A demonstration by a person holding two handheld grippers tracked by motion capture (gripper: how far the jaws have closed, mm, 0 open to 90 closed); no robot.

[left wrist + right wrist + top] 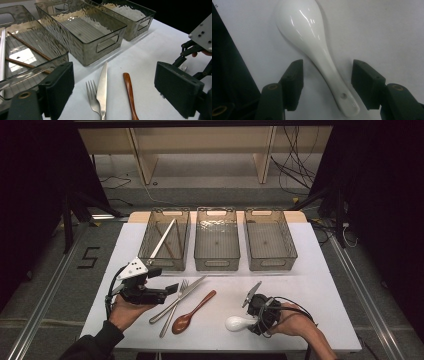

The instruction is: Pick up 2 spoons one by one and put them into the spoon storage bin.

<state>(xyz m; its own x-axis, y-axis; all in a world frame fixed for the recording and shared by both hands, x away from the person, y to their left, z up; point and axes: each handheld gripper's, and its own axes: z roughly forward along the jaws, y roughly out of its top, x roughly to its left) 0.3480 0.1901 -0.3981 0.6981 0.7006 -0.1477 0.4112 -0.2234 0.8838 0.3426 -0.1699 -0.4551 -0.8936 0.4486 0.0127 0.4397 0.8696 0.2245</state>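
Observation:
A white ceramic spoon [312, 40] lies flat on the white table, bowl pointing away, with its handle between the jaws of my right gripper [327, 85]. Those jaws stand open, and a gap shows on each side of the handle. From above, the white spoon [239, 322] sits at the front of the table, just left of my right gripper [254, 319]. My left gripper [164, 280] hovers open at the left with nothing held. Through its jaws [118, 87] I see a fork [92, 97], a knife [102, 86] and a brown wooden spoon [129, 92] on the table.
Three translucent grey bins stand in a row at the back: left [162, 262], middle [216, 264], right [272, 262]. The left bin holds brown chopsticks [27, 46] and a pale stick [162, 240]. The table's front edge runs just below both hands.

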